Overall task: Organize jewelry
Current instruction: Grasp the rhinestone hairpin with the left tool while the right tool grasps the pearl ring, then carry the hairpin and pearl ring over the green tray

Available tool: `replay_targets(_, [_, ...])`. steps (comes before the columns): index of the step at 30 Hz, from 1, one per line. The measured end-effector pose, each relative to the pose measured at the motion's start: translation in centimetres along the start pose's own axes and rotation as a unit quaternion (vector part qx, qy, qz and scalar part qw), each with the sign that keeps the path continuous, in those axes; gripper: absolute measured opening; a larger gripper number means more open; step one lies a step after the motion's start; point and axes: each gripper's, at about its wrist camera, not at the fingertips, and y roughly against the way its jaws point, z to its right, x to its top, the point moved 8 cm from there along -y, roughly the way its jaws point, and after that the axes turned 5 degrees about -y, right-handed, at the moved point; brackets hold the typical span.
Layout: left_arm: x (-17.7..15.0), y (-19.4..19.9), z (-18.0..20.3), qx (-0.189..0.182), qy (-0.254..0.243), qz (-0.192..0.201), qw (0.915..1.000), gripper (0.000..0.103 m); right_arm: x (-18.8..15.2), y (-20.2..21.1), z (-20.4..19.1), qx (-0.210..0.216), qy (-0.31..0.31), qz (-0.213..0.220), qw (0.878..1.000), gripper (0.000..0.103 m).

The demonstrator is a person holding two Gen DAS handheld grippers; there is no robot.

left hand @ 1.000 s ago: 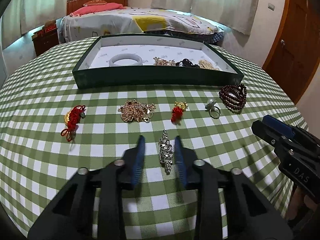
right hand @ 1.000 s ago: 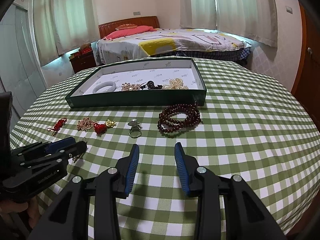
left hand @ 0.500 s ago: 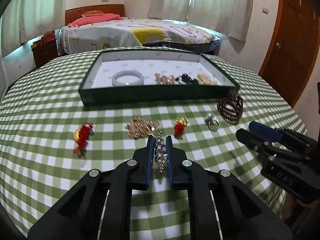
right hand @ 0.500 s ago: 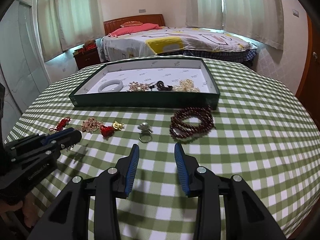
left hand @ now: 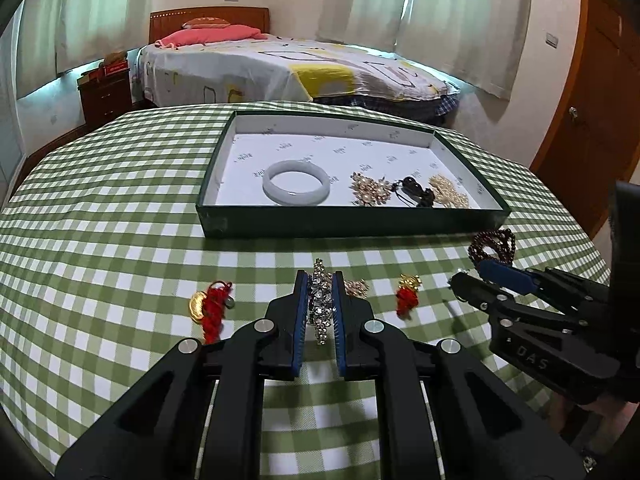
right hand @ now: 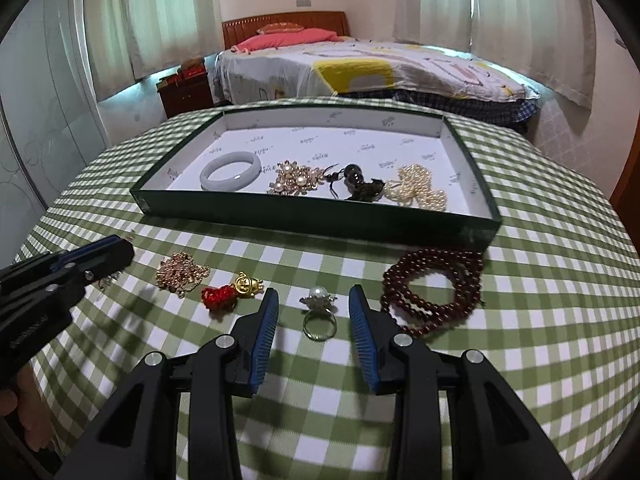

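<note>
Left gripper [left hand: 320, 312] clamped on rhinestone brooch [left hand: 321, 304], lifted above the table's near edge, short of green tray [left hand: 352, 222]: stiff, light, prickly, probably best pinched across its narrow middle. Right gripper [right hand: 314, 320] parted, straddling pearl ring [right hand: 319, 314] without touching; small, hard, likely slippery, so best taken at the band.

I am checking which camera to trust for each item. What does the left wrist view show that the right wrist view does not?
Only the left wrist view shows the rhinestone piece clamped in the left gripper, and the red tassel charm.

Only the right wrist view shows the pearl ring, lying between the open fingers of the right gripper.

Both show the green tray with the white bangle, and the dark red beads.
</note>
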Motion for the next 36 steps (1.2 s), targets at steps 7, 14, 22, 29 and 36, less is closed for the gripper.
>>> replay_targets(7, [0.2,-0.5,-0.7,0.001,0.005,-0.005,1.0000,0.012,-0.5,-1.1,0.0,-0.004,0.005,-0.020,1.000,0.028])
replay_targets(14, [0.1,-1.0,-0.8,0.001,0.007,-0.009,0.9999,0.012,-0.5,-0.8,0.3,-0.006,0.004,-0.015,1.000,0.022])
replay_targets(22, [2.5,-0.4,-0.9,-0.008,0.011,0.007,0.9999,0.012,2.7,1.7,0.7,0.003,-0.005,0.028,1.000,0.022])
replay_targets(29, [7.3,-1.0,-0.5,-0.014,-0.004,0.039,0.9991,0.012,8.2,1.9,1.7,0.000,-0.004,0.072,0.997,0.022])
replay_targets(36, [11.5,-3.9,-0.3,-0.010,-0.015,0.051,0.9986,0.012,11.7,0.2,2.6,-0.005,0.000,0.089,0.996,0.022])
